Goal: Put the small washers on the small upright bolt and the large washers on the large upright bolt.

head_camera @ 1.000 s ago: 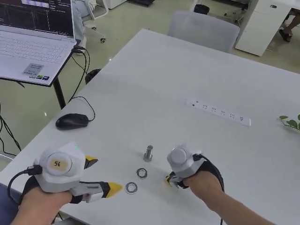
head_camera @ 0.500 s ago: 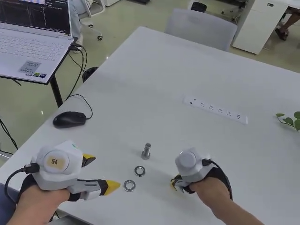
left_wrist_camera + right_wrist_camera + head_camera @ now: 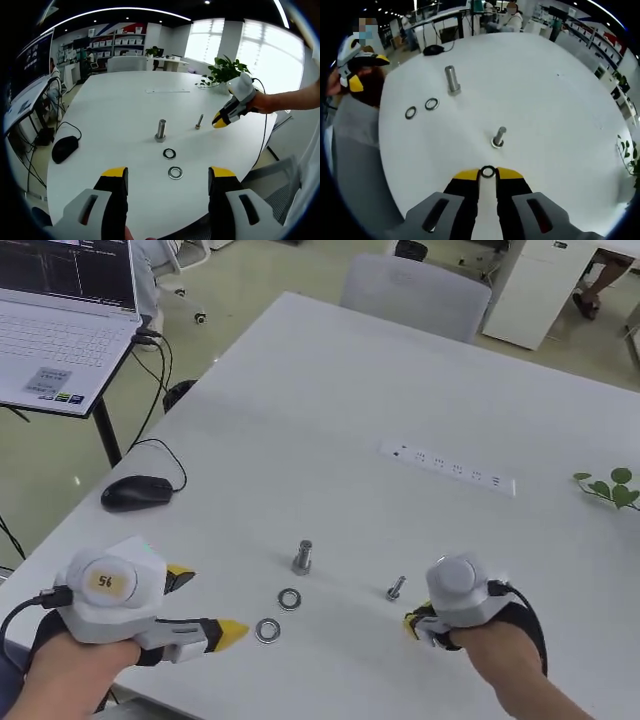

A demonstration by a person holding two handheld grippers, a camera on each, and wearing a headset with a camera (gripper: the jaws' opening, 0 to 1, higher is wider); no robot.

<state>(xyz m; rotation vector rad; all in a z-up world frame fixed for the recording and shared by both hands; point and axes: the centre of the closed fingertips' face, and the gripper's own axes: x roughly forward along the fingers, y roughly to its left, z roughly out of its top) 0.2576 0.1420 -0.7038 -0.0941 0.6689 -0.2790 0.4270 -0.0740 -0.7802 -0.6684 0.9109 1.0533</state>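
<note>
The left gripper [image 3: 207, 604] hovers low over the near-left part of the white desk [image 3: 330, 400], its yellow-tipped jaws spread wide with nothing between them. One tip lies just beside the nearer washer [image 3: 267, 630], which sits flat on the desk. The farther washer [image 3: 290, 598] lies close behind it, apart from it and near the foot of the large bolt [image 3: 302, 557]. That bolt stands upright on its head with no washer on it.

To the right, the small bolt [image 3: 396, 589] also stands upright and bare, well apart from the large one. The right gripper [image 3: 411, 622] sits just beside it on the near-right side. In the right gripper view its jaws are drawn almost together, pinching a small washer [image 3: 488, 172] at the very tips, with the small bolt straight ahead and not touching it.

Farther back on the desk lies a white power strip [image 3: 447, 468]. A black mouse [image 3: 137, 492] rests near the left edge, and a laptop [image 3: 60, 330] sits open on a side table.
</note>
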